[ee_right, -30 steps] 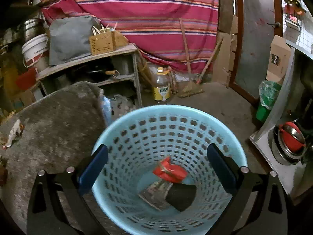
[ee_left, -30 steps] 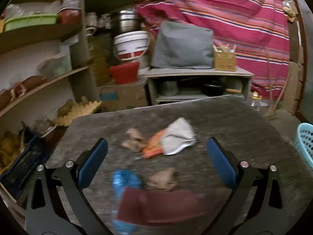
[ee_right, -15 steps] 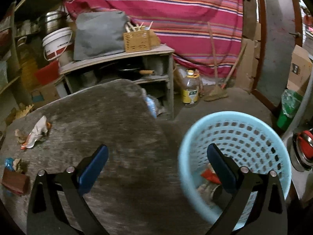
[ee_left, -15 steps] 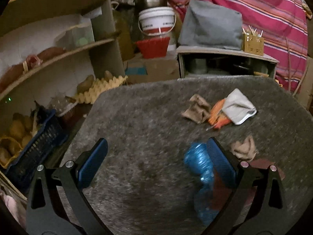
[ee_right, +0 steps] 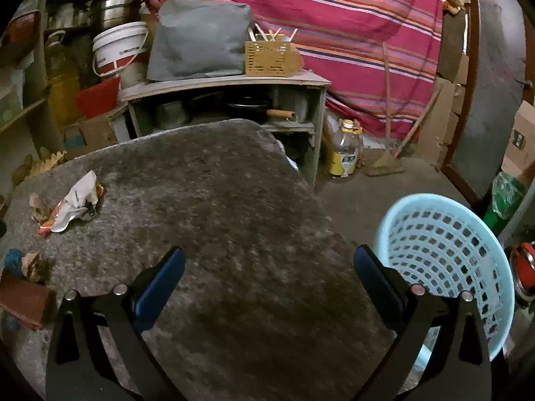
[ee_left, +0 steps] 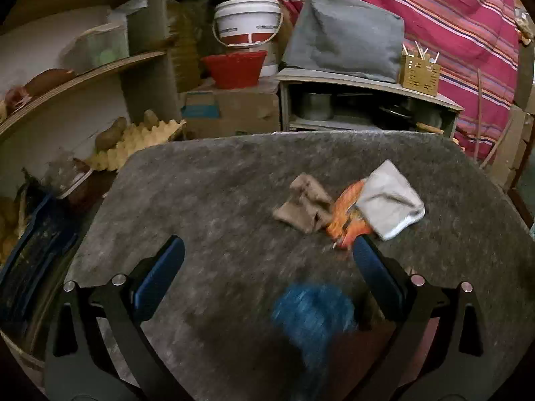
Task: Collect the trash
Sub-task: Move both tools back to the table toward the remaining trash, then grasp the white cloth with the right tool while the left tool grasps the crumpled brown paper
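Both grippers hover with jaws spread wide, empty — the left gripper [ee_left: 264,264] over the grey surface [ee_left: 217,193] near a blurred blue wrapper [ee_left: 311,314], the right gripper [ee_right: 267,267] beside the light-blue basket [ee_right: 444,247].

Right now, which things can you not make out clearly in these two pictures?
- Blue crumpled item, left wrist view: motion blur, so its kind is unclear.
- Dark red flat item, right wrist view: cut off by the left edge.
- Light blue basket, right wrist view: its bottom is hidden by the right hand-held gripper finger and the near wall.
- Label on the white bucket: too small.
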A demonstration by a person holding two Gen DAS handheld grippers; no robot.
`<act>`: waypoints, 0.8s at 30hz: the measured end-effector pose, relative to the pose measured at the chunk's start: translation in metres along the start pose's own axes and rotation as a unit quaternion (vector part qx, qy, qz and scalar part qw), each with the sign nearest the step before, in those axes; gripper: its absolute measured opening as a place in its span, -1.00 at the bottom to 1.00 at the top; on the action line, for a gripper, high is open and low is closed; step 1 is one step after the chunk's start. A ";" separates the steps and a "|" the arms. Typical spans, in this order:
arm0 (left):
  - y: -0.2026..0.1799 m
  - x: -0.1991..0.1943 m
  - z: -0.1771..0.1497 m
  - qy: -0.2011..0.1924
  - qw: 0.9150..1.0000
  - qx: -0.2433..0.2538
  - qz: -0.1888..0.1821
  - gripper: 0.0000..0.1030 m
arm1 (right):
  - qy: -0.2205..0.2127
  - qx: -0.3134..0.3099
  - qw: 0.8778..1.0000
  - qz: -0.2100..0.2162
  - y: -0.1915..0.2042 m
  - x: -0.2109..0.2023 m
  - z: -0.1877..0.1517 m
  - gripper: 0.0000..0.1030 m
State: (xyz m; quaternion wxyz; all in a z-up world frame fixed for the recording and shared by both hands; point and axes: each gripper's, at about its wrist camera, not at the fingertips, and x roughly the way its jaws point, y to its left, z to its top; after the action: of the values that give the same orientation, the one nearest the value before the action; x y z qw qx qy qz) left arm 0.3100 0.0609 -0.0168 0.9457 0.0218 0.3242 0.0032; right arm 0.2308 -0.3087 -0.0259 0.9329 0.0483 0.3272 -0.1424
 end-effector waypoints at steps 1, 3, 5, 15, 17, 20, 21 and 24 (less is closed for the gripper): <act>-0.001 0.004 0.004 0.001 1.000 0.000 0.000 0.89 | -0.006 0.002 1.000 0.009 0.004 0.003 0.003 0.92; -0.007 0.019 0.014 0.010 1.000 0.006 -0.002 0.81 | 0.009 -0.001 1.000 0.014 0.013 0.011 0.008 0.92; -0.013 0.037 0.023 0.017 0.999 0.026 0.007 0.75 | 0.030 -0.007 0.999 0.019 0.023 0.020 0.015 0.92; -0.012 0.098 0.039 0.075 0.995 0.035 -0.056 -0.12 | 0.026 -0.022 0.997 0.072 0.107 0.048 0.030 0.92; -0.010 0.095 0.036 0.074 0.994 0.032 -0.074 -0.21 | 0.032 -0.053 0.995 0.072 0.132 0.056 0.033 0.92; -0.004 0.086 0.033 0.067 0.994 0.034 -0.073 -0.40 | 0.039 -0.072 0.993 0.081 0.158 0.064 0.037 0.92; 0.003 0.080 0.033 0.067 0.994 0.023 -0.079 -0.40 | 0.043 -0.076 0.992 0.089 0.167 0.067 0.039 0.92; 0.017 0.063 0.032 0.055 0.997 0.008 -0.054 -0.57 | 0.049 -0.100 0.989 0.100 0.197 0.074 0.041 0.92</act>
State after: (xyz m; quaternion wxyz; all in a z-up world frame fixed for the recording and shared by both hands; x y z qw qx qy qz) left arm 0.3791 0.0780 -0.0292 0.9250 0.0117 0.3767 -0.0489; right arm 0.3688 -0.1456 -0.0405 0.9254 -0.0059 0.3787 -0.0120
